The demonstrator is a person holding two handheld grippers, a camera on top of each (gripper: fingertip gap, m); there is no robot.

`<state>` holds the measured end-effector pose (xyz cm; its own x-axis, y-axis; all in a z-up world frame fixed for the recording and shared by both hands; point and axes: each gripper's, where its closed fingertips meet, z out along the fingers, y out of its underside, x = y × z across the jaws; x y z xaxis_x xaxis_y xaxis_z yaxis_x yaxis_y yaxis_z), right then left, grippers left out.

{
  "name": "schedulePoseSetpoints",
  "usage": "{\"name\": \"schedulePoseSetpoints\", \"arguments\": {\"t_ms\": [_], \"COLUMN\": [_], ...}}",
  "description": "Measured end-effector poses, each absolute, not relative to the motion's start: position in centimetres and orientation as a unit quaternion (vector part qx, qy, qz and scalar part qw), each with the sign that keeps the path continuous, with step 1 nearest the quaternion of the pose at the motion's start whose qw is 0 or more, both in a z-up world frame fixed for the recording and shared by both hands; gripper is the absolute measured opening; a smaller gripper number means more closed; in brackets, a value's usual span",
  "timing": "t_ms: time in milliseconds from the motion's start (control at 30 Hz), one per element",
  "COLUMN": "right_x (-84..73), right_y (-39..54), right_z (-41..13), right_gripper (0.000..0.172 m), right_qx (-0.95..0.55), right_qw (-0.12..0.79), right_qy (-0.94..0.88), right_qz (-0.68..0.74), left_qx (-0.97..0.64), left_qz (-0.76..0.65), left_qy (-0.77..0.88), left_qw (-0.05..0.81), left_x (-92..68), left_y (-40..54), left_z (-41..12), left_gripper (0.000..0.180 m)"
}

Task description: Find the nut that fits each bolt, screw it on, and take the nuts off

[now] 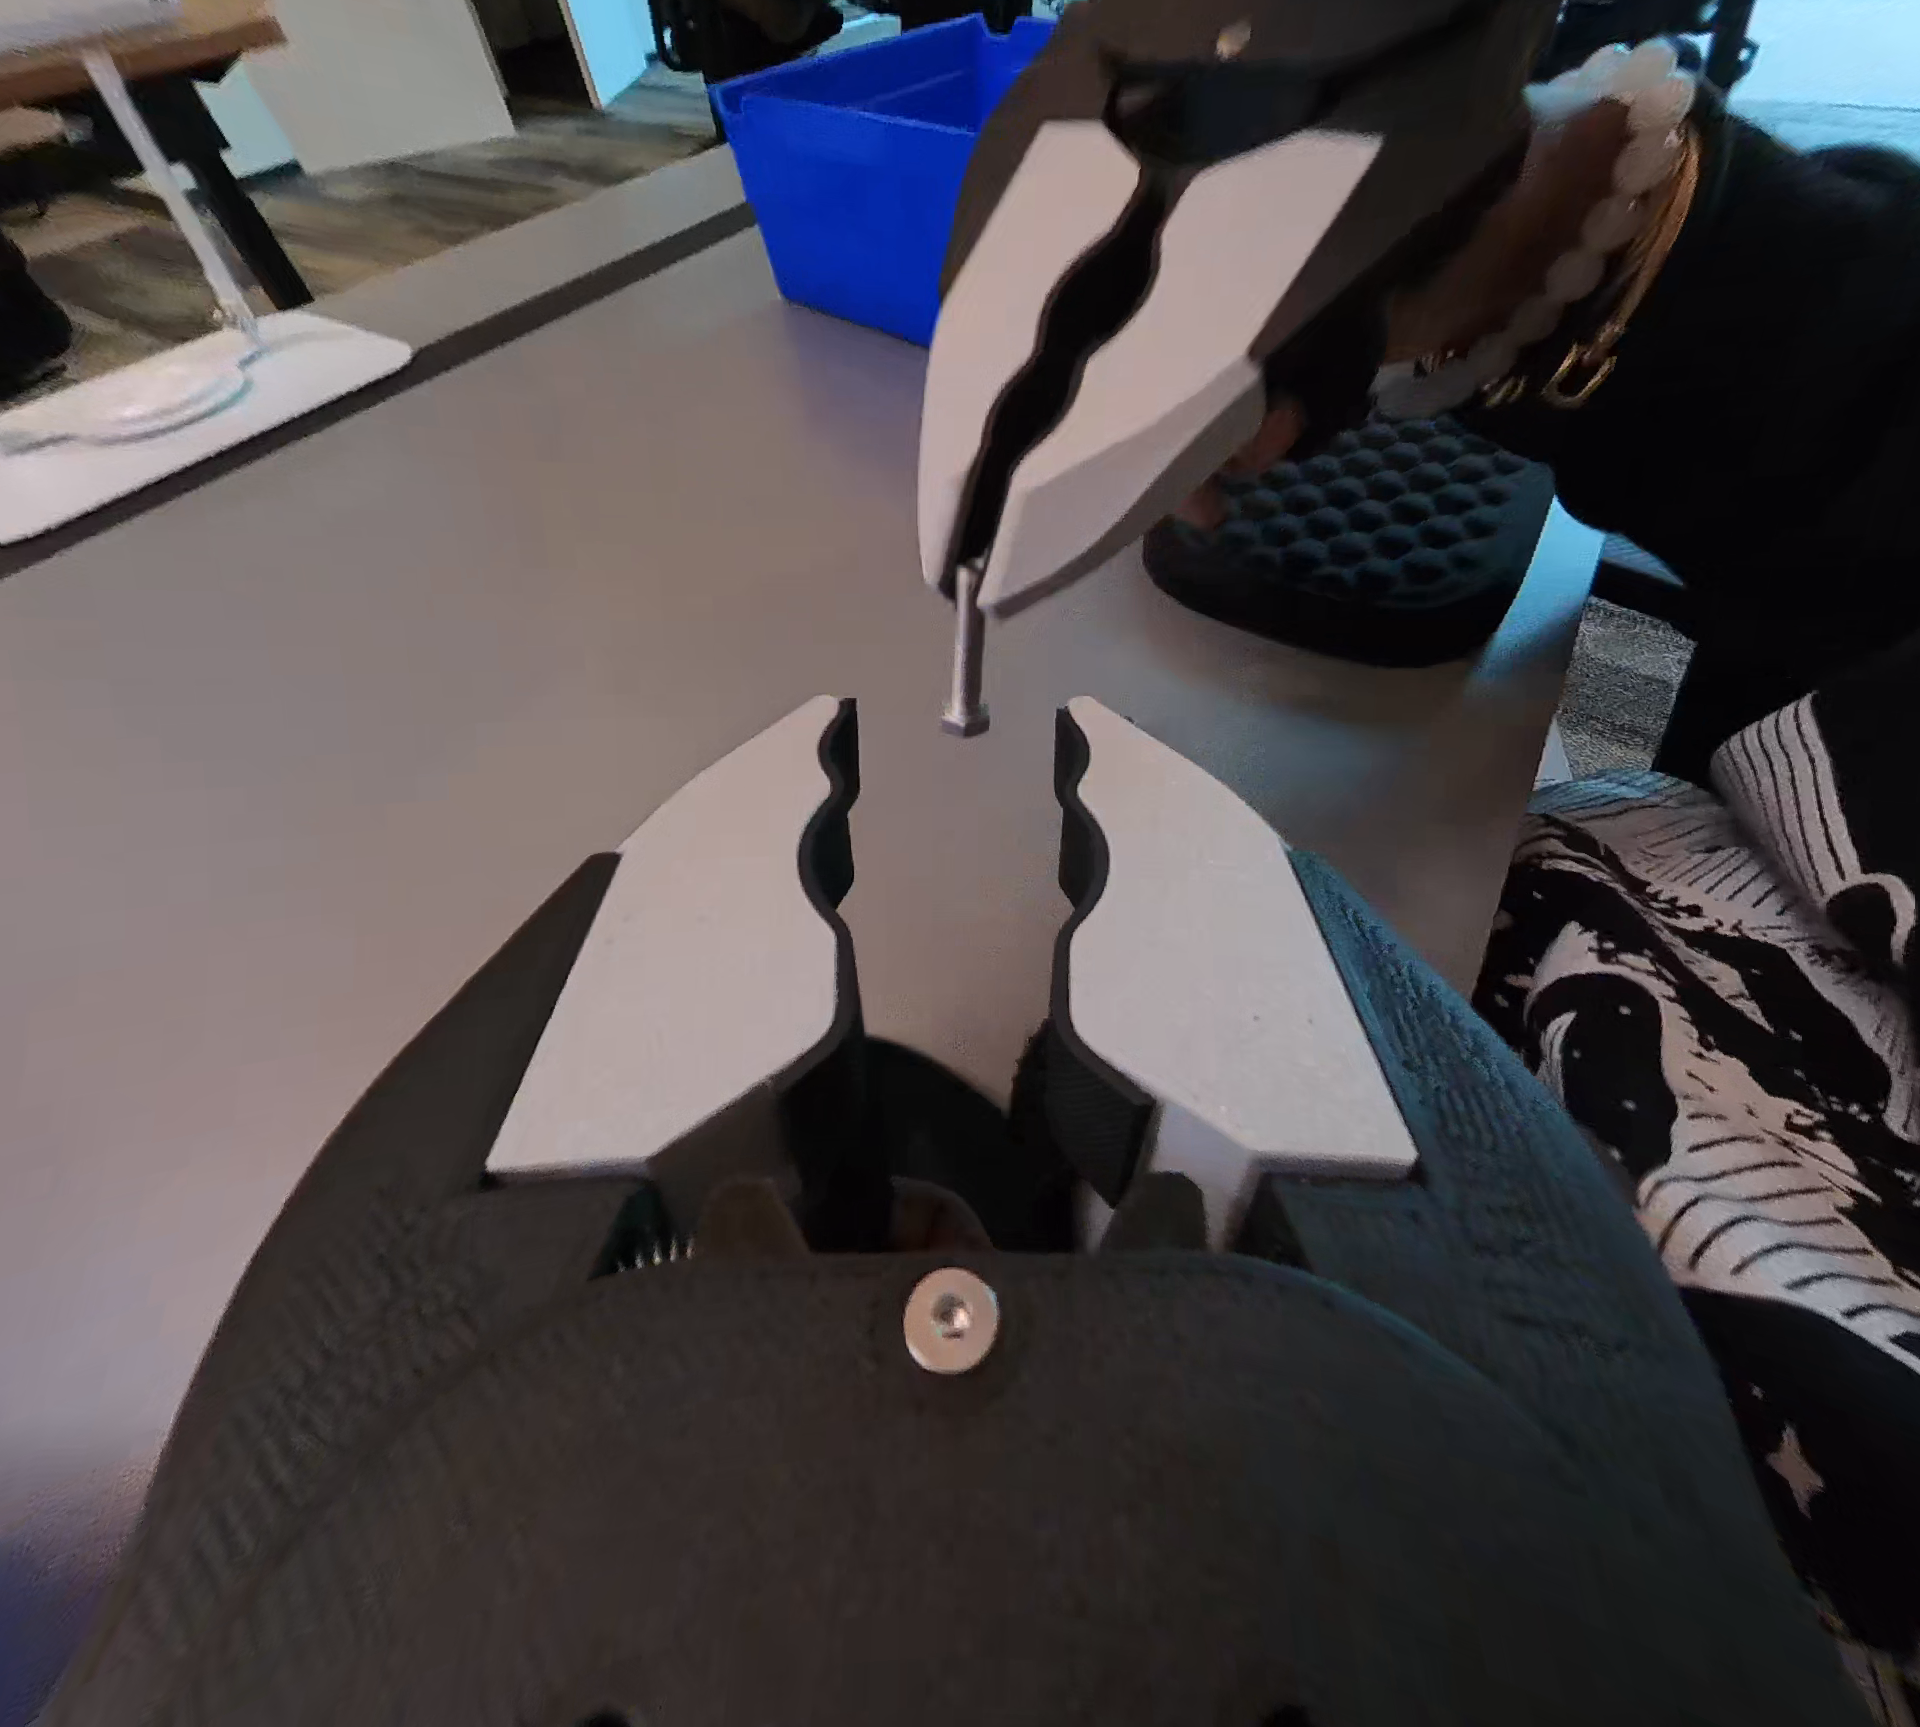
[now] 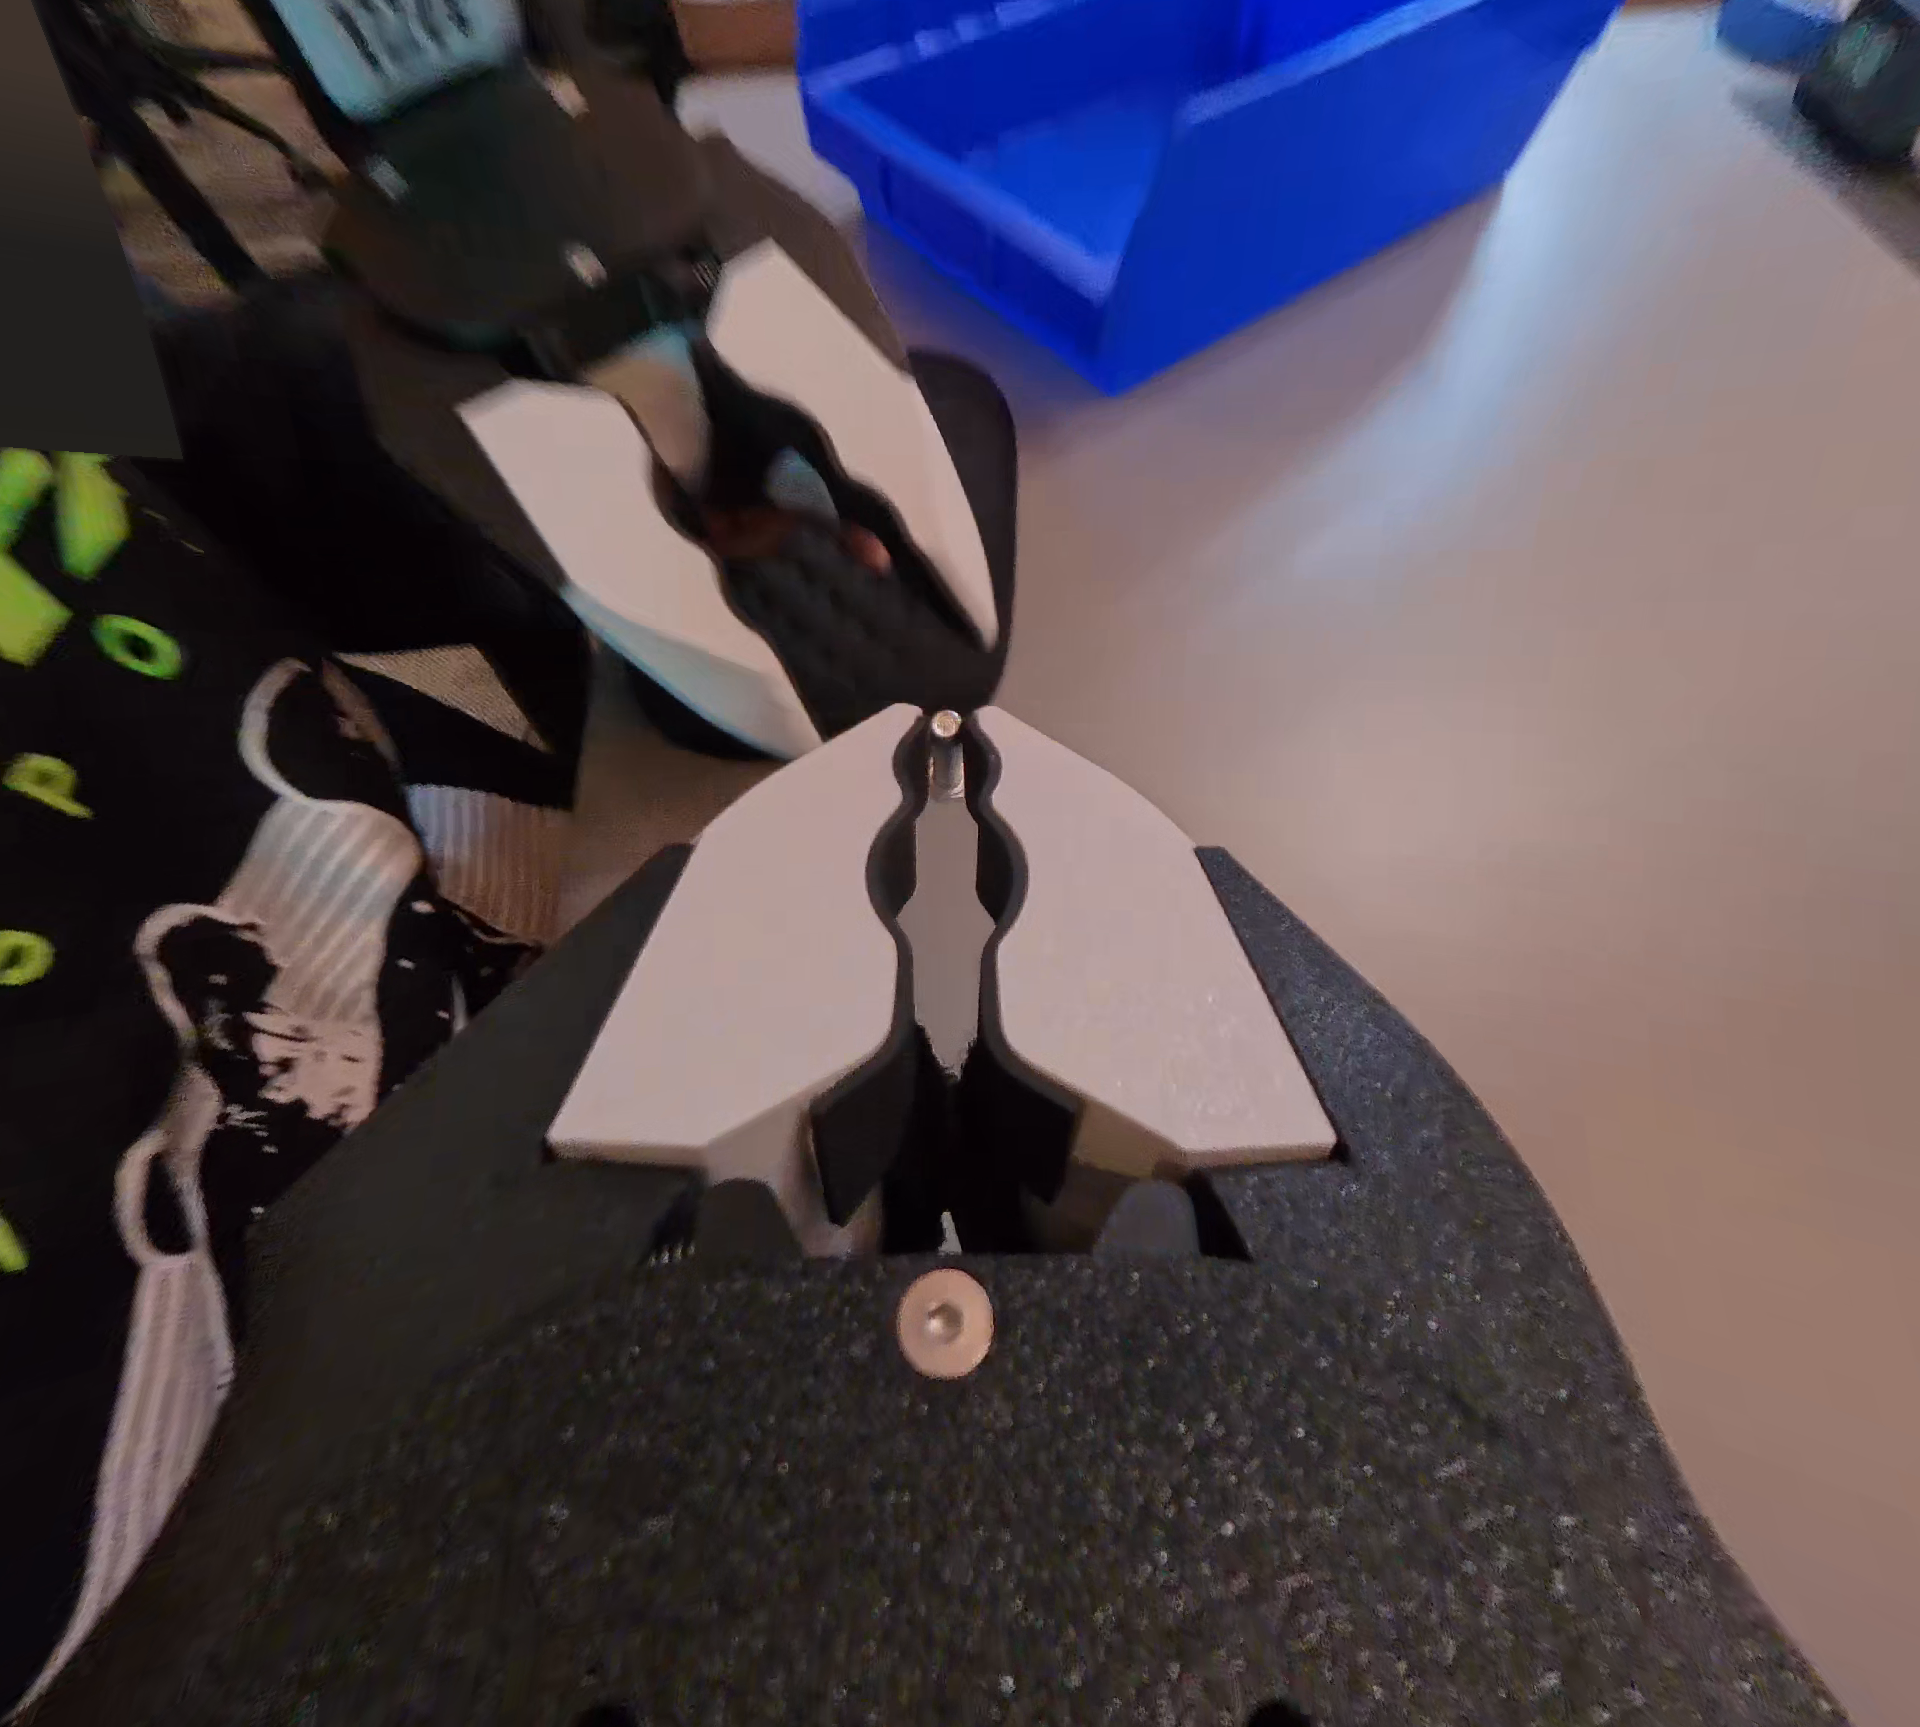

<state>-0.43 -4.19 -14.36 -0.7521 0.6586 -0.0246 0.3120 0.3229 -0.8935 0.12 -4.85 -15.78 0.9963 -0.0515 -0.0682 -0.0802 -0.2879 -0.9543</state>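
Above the bare grey desk (image 1: pixel 416 638), the right gripper (image 1: pixel 966 581) pinches a silver bolt (image 1: pixel 966 669) by its threaded end, head hanging down, long axis near vertical. The left gripper (image 1: pixel 956 721), fingers spread and holding nothing, waits just below, flanking the head; blue bin (image 1: pixel 852 223) stands well behind.

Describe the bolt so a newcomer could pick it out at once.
Start at the blue bin on the grey table. In front of it, the right hand-held gripper points down, tips pinched on a slim silver bolt. It hangs hex head down above the table, the only metal piece there.
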Motion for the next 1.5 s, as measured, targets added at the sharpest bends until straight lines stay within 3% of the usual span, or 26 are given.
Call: {"name": "schedulePoseSetpoints", "arguments": {"t_ms": [200,767,833,1067,1300,1500], "right_x": [0.7,1.2,1.4,5.0,4.5,4.4], "right_y": [-4.8,-5.3,-4.5,0.5,1.2,2.0], "right_z": [-10.3,-9.7,-9.9,-19.1,-23.4,-23.6], "right_gripper": [0.006,0.006,0.015,0.018,0.01,0.007], "right_qx": [-0.281,-0.283,-0.287,-0.309,-0.401,-0.476], "right_qw": [0.194,0.182,0.192,0.124,0.123,0.031], "right_qy": [-0.782,-0.77,-0.771,-0.878,-0.853,-0.807], "right_qz": [0.522,0.542,0.535,0.343,0.311,0.348], "left_qx": [-0.78,-0.764,-0.767,-0.767,-0.767,-0.768], "left_qz": [0.028,0.02,0.004,-0.008,-0.015,-0.018], "left_qy": [0.054,0.062,0.062,0.041,0.036,0.044], "left_qw": [0.623,0.641,0.639,0.64,0.641,0.639], "left_x": [1.0,1.3,1.4,0.4,0.3,0.5], "left_y": [-3.8,-3.9,-4.0,-4.7,-4.7,-4.7], "left_z": [-14.5,-13.8,-13.9,-14.5,-14.6,-14.7], "left_gripper": [0.027,0.01,0.01,0.01,0.01,0.01]}}
